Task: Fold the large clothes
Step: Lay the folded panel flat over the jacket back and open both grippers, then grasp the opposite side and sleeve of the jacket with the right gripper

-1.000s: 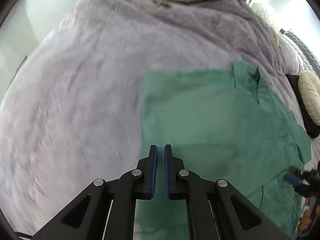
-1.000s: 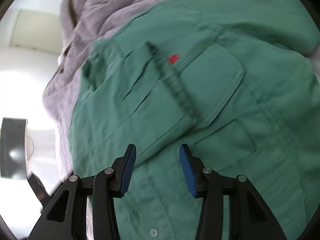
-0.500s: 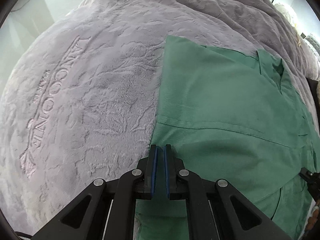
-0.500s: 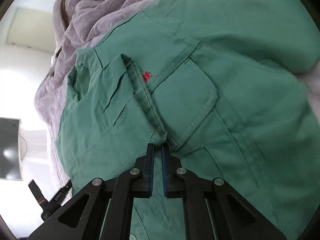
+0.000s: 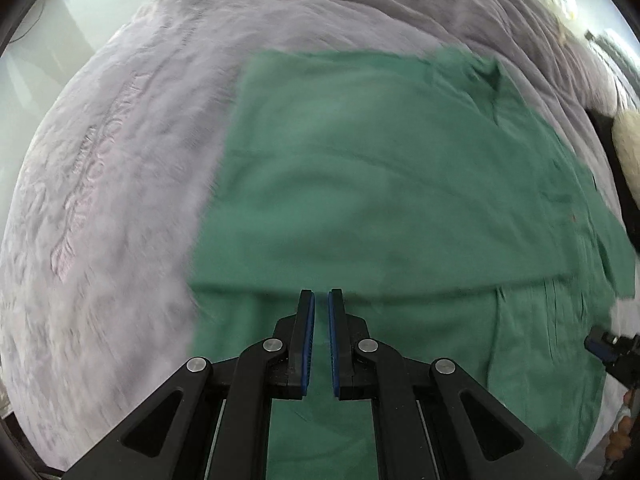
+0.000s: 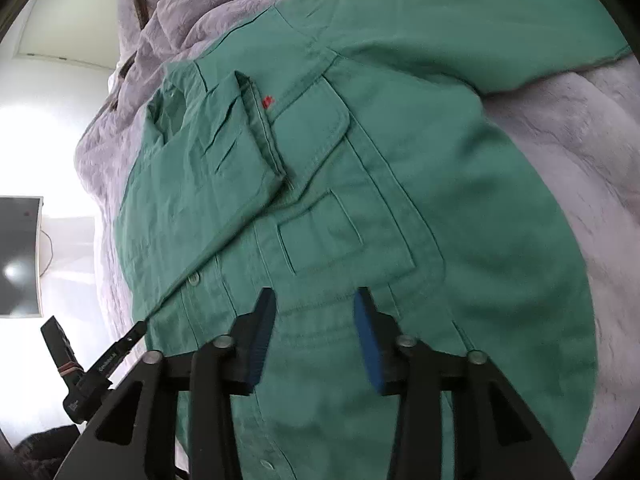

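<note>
Right claw (image 6: 315,334), jaws just reopened and empty above the green shirt (image 6: 360,200); left claw (image 5: 321,338) closed on nothing: risk, a stray brush dragging the folded sleeve (image 6: 224,148) askew.

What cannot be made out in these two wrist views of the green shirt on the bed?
- Left wrist: embossed lettering on the blanket is blurred, unreadable.
- Left wrist: green shirt hem hidden behind the left claw.
- Right wrist: shirt's lower part hidden behind the right claw.
</note>
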`<state>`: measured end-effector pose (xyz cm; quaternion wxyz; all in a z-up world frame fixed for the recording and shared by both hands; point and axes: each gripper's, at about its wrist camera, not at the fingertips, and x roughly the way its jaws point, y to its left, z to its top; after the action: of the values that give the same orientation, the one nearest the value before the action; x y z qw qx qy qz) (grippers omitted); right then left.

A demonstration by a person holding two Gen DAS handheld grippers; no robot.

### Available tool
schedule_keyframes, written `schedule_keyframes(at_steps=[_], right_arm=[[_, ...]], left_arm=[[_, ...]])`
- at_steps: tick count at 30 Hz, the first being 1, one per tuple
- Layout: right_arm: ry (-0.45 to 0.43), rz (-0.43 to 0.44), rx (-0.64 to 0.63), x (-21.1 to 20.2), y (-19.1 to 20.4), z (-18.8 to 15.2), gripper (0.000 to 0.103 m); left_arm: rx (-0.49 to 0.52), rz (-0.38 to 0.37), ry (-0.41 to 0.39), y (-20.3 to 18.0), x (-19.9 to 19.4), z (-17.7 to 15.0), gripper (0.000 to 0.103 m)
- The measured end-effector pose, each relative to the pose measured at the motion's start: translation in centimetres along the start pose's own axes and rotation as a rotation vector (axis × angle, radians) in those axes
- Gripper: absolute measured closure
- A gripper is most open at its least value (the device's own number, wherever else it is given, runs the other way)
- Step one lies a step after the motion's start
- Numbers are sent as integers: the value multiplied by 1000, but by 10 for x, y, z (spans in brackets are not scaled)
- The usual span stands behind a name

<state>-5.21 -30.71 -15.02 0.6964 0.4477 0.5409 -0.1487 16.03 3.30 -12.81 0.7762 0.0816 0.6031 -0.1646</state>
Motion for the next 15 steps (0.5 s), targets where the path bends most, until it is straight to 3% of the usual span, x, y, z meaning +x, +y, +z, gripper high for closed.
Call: schedule_keyframes(at_steps=[4,6,8,9,10,11,12,15], right_arm=[[26,8,-10,-2,-6,-8,56],[38,15,1,-2,-11,-11,44],[38,27,3,-4,-15,-14,41],[41,33,0,-5,-16,-14,40],[44,37,-1,-6,-18,-15,39],[47,44,-2,-7,-20,-15,39],[49,50,-3,-8,-22,-15,39],[50,61,3,-11,-28,-15,37]], left_arm=[[-7,-42,67,-31,7,-22,95],[-3,-56,92,-44,10,-29,95],[9,-50,110,-55,13,-35,94],[12,-38,120,-61,15,-38,82],[11,-29,125,-67,16,-40,38],[8,-28,122,-69,15,-41,15],[4,-21,102,-73,12,-42,0],[56,-17,64,-90,5,-42,0]])
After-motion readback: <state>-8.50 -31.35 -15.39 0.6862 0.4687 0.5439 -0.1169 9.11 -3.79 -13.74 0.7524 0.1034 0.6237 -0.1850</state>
